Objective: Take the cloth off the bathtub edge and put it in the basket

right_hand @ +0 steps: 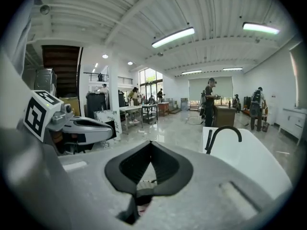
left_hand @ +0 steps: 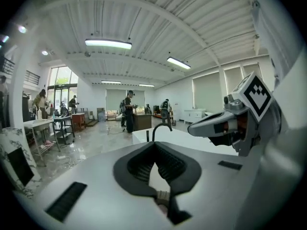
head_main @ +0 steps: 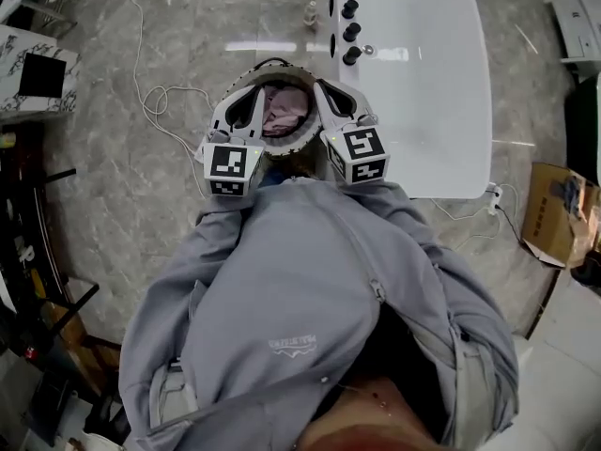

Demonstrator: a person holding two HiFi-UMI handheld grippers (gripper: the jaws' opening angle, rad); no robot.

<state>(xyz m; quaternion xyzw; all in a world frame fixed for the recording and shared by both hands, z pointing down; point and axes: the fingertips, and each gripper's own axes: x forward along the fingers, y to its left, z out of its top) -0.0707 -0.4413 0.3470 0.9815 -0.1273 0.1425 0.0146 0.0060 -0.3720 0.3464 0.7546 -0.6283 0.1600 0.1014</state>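
The pink cloth (head_main: 285,111) lies bunched inside the round basket (head_main: 282,68), which stands on the floor just left of the white bathtub (head_main: 423,73). Both grippers are held up side by side over the basket, close to my chest. My left gripper (head_main: 255,97) is over the basket's left rim, and my right gripper (head_main: 320,92) is over its right rim. In the left gripper view the black jaws (left_hand: 154,143) meet at the tips with nothing between them. The right gripper (right_hand: 151,143) is shut the same way and empty. Both point out level across the hall.
A black faucet (right_hand: 223,135) and several black knobs (head_main: 349,31) sit at the bathtub's near end. White cables (head_main: 150,97) trail on the marble floor left of the basket. A cardboard box (head_main: 559,209) stands at the right, and marble-patterned furniture (head_main: 38,73) at the far left. People stand far off.
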